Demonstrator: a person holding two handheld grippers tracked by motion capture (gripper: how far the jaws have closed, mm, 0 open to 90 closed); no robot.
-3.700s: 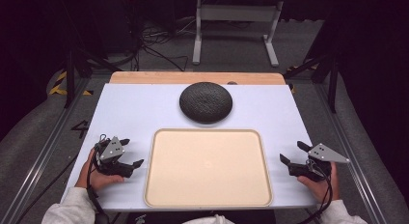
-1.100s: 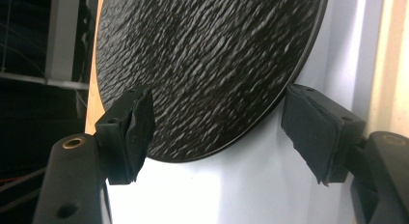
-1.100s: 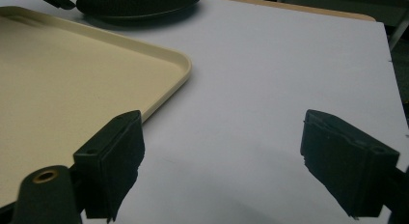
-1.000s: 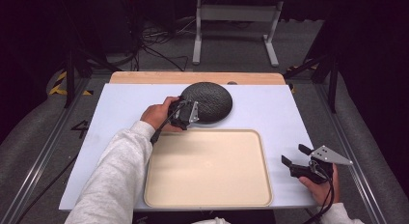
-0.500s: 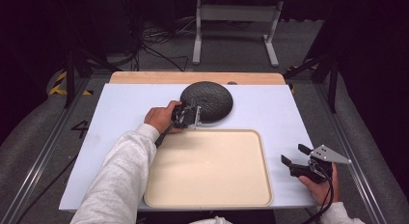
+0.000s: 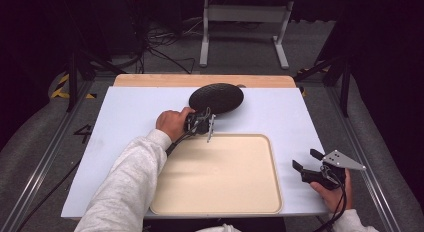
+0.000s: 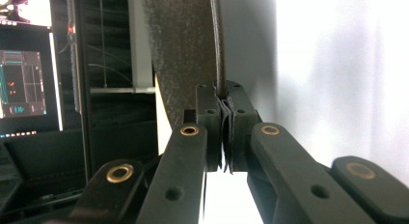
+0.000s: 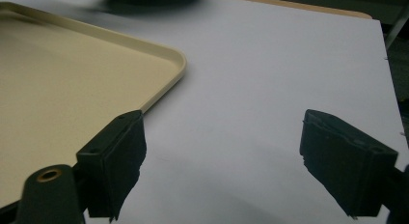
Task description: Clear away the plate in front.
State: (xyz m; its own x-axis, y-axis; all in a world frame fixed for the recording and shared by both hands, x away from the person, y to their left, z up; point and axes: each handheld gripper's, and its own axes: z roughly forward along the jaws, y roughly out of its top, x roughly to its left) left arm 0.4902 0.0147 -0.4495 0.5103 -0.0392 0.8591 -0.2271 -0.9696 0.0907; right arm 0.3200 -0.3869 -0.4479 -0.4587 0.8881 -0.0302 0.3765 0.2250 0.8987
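A dark, round, textured plate [image 6: 216,98] rests at the back middle of the white table [image 6: 130,117]. My left gripper [image 6: 206,123] is at its near rim, turned on its side. In the left gripper view its jaws have just been closing and now pinch the thin rim of the plate [image 7: 183,50], so the left gripper [image 7: 223,122] is shut on it. My right gripper [image 6: 306,161] sits low at the table's right front corner. Its jaws stand wide apart over bare table in the right gripper view, where the right gripper [image 8: 241,161] holds nothing.
A large cream tray [image 6: 272,167] lies at the front middle, just near of the plate; its rounded corner, the tray [image 8: 164,55], is left of the right gripper's jaws. A wooden strip [image 6: 150,80] runs along the table's far edge. Stands and cables lie on the floor beyond.
The left hand shifted a little to the right and down at the plate's near rim, and its jaws closed onto that rim. The right gripper stayed where it was.
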